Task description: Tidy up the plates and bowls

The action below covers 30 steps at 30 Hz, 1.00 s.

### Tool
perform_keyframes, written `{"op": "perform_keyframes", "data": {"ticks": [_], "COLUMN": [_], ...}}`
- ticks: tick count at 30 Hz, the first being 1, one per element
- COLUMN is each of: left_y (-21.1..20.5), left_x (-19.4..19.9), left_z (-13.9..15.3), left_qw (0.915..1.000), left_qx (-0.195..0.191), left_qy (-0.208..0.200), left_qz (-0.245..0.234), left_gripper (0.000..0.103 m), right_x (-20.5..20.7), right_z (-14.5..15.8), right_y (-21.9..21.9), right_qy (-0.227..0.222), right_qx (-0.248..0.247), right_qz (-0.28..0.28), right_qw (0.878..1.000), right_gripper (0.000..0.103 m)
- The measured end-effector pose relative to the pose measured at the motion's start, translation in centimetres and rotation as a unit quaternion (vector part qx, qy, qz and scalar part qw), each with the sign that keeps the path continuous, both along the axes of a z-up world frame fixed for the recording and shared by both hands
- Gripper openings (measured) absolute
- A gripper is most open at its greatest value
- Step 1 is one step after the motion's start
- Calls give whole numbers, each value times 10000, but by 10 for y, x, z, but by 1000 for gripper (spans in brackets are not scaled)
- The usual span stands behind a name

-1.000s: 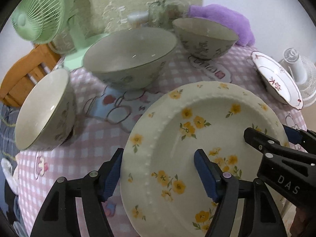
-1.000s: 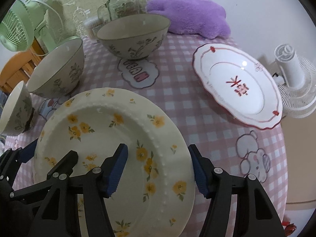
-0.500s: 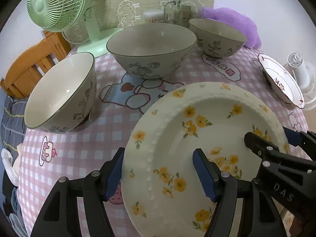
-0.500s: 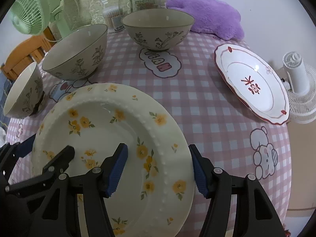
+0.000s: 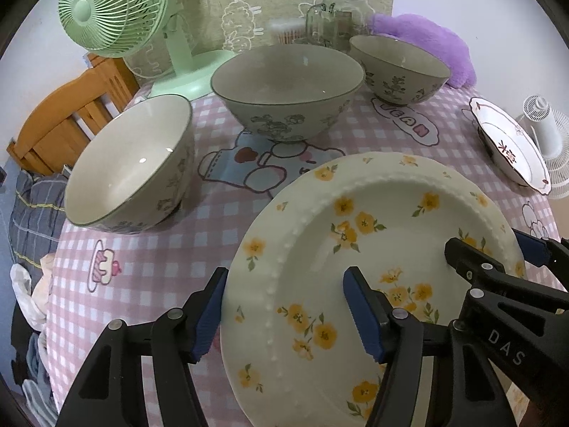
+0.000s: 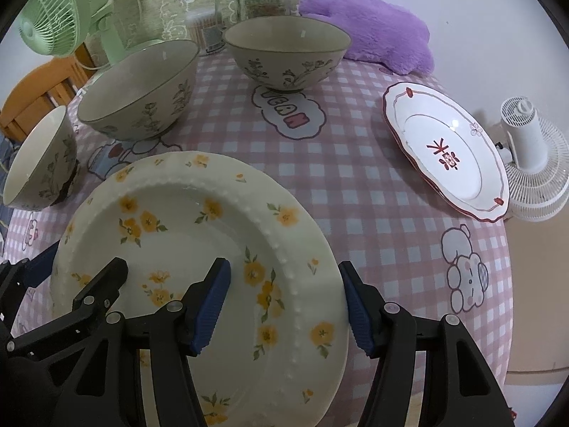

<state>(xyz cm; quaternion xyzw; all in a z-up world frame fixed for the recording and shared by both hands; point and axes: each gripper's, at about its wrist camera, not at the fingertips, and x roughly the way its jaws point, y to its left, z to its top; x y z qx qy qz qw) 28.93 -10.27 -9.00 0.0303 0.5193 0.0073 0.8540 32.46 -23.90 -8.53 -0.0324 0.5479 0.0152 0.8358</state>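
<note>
A cream plate with yellow flowers (image 5: 373, 249) (image 6: 199, 235) is tilted at the near end of the table and seems raised off the cloth. My left gripper (image 5: 284, 309) (image 6: 76, 267) straddles its left rim. Its jaws are closing, one pad on the outer edge and one inside the well. My right gripper (image 6: 284, 306) (image 5: 498, 252) is shut across the right rim the same way. Behind the plate stand a large floral bowl (image 5: 288, 82) (image 6: 138, 82), a smaller bowl (image 5: 131, 163) at the left and another bowl (image 5: 398, 67) at the back. A red-trimmed white plate (image 6: 444, 149) lies at the right.
A pink checked cloth (image 6: 355, 163) covers the table. A green fan (image 5: 110, 7), a glass jar (image 5: 338, 14) and a purple plush (image 6: 373, 28) line the back. A small white fan (image 6: 526, 149) sits by the right edge, and a wooden chair (image 5: 60, 114) stands at the left.
Both grippers and the flowered plate drew back from the bowls, which now look farther away. The plate kept its place between the jaws. The left jaws narrowed slightly.
</note>
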Motion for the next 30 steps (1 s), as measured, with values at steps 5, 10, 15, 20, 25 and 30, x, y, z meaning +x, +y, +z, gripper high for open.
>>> {"op": "perform_keyframes", "data": {"ticks": [5, 10, 15, 20, 25, 30], "left_y": [8, 18, 27, 33, 35, 33], "left_x": [-7, -14, -22, -34, -45, -58], "left_z": [10, 22, 35, 45, 53, 61], "left_qw": [10000, 9999, 9997, 9993, 9984, 9970], "left_qx": [-12, -61, -92, -145, -197, -209], "left_qy": [-54, -144, -209, -278, -334, -427], "left_qz": [11, -6, -77, -213, -409, -616], "left_gripper": [66, 66, 66, 66, 66, 66], "right_x": [-9, -16, -27, -42, -61, -79], "right_z": [9, 22, 36, 48, 60, 69], "right_y": [9, 18, 27, 34, 36, 34], "right_qy": [-39, -127, -201, -254, -329, -380], "right_qx": [-17, -51, -110, -143, -155, -123], "right_qz": [3, -46, -97, -213, -454, -723], "right_qw": [10000, 9999, 9997, 9993, 9983, 9966], "right_gripper": [65, 64, 64, 64, 65, 65]}}
